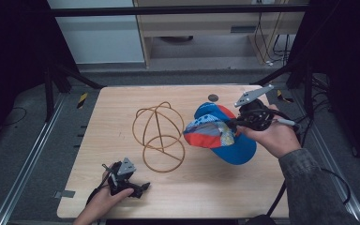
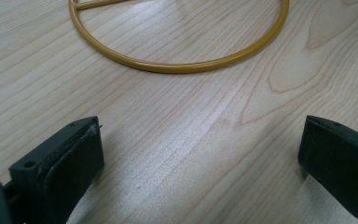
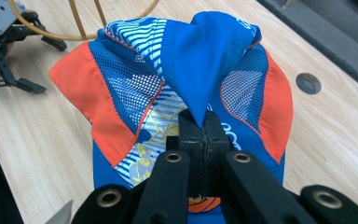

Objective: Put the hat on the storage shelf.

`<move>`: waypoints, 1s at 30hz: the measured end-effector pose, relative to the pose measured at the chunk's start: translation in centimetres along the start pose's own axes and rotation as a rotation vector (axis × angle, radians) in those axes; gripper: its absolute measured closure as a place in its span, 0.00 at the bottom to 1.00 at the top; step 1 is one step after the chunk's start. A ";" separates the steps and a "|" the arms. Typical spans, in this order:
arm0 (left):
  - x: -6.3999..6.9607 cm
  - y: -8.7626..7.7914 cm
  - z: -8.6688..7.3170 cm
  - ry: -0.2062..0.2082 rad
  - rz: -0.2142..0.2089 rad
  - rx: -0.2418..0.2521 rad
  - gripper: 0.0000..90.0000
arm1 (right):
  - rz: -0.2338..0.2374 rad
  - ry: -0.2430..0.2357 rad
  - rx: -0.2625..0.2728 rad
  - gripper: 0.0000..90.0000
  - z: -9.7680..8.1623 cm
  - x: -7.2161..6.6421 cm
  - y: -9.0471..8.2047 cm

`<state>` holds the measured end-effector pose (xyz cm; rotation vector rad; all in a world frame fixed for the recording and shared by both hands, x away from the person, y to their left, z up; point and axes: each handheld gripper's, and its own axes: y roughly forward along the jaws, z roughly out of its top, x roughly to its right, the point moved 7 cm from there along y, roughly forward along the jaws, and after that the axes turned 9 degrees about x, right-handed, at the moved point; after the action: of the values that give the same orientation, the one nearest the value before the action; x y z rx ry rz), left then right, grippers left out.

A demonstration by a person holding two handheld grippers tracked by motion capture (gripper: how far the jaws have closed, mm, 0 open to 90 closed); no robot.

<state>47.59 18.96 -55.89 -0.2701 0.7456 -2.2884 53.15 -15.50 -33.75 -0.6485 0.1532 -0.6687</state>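
One cap (image 3: 200, 60) in right tool (image 3: 204, 126)

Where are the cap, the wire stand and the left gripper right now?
cap (image 1: 232, 147): high view, on its blue brim.
wire stand (image 1: 164, 165): high view, on its base ring.
left gripper (image 1: 143, 187): high view, between its open jaw tips.

A light wooden table (image 1: 187, 197) stood on grey carpet (image 1: 23, 140), flanked by metal rails (image 1: 26, 164) at nine and three o'clock. At twelve o'clock stood a pale wooden cabinet (image 1: 206, 28) and a white panel (image 1: 103, 33); cables (image 1: 267, 42) hung at one o'clock. Dark frame struts (image 1: 70, 77) bordered dim corners.
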 end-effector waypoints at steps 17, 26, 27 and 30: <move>0.0 0.0 0.0 0.000 0.000 -0.001 0.00 | -0.007 -0.036 0.041 1.00 2.8 -0.5 -1.8; 0.0 0.0 0.0 0.001 -0.001 -0.003 0.00 | -0.015 -0.053 0.069 1.00 4.7 -0.7 -2.6; 0.0 0.0 0.0 0.000 -0.001 -0.003 0.00 | -0.016 -0.056 0.074 1.00 5.0 -0.7 -2.7; 0.0 0.0 0.0 0.001 -0.001 -0.003 0.00 | -0.016 -0.062 0.089 1.00 5.9 -0.9 -3.0</move>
<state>47.58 18.98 -55.88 -0.2713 0.7498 -2.2884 52.85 -13.74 -27.32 -0.5845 0.0601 -0.6660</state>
